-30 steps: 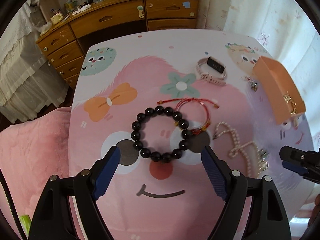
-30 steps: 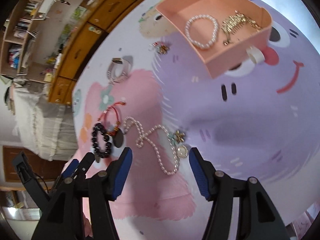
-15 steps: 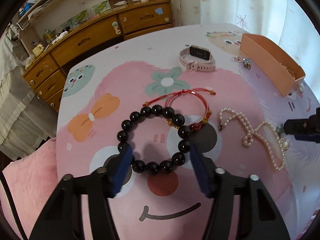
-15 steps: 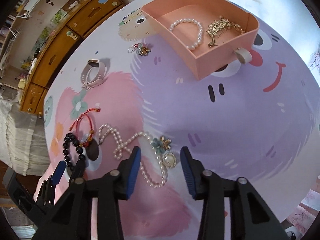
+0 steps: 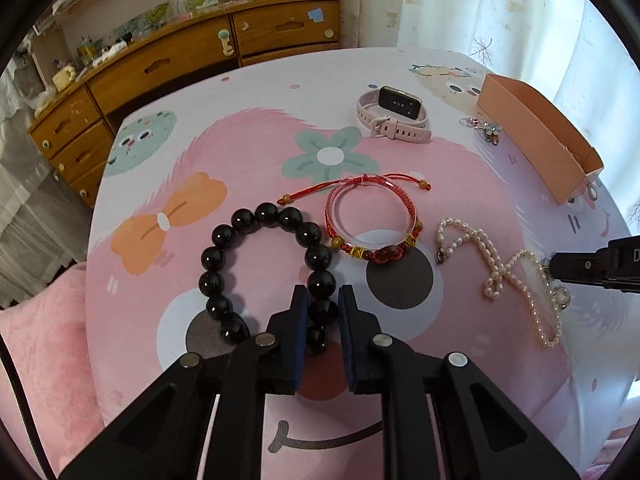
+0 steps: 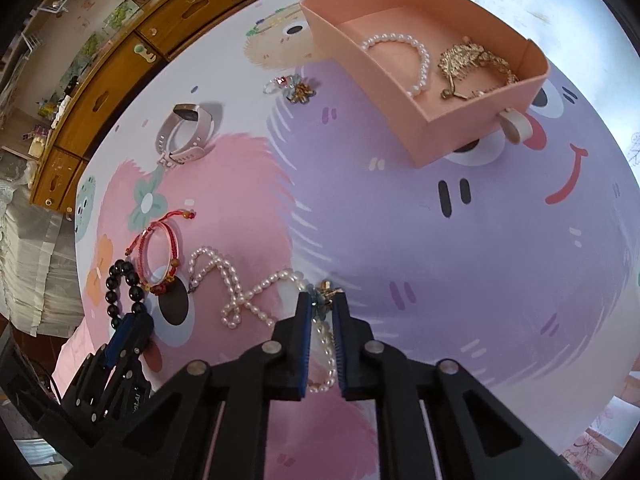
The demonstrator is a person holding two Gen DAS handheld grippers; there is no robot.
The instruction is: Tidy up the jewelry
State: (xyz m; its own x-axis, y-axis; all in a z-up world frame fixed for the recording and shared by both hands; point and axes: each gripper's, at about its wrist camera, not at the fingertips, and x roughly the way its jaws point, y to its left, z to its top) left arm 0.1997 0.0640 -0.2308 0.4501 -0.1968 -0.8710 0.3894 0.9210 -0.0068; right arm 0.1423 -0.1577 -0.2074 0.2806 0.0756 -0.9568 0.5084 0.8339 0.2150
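Note:
My left gripper (image 5: 323,295) is shut on the black bead bracelet (image 5: 224,236), gripping its right side as it lies on the table. My right gripper (image 6: 322,302) is shut on the pearl necklace (image 6: 240,300) at its flower pendant end. The necklace also shows in the left wrist view (image 5: 500,276), with the right gripper's tip at the right edge. A red cord bracelet (image 5: 372,220) lies between the black bracelet and the necklace. The peach tray (image 6: 472,120) holds a pearl bracelet (image 6: 404,60) and a gold piece (image 6: 468,64).
A pink smartwatch (image 5: 392,114) and a small charm keyring (image 5: 486,130) lie on the far side of the cartoon-print table (image 5: 248,152). A wooden dresser (image 5: 180,56) stands behind. A pink cushion (image 5: 44,356) lies at the left of the table.
Both grippers have come down and closed: the left onto the black bead bracelet, the right onto the pearl necklace's pendant end. Both were open a second ago.

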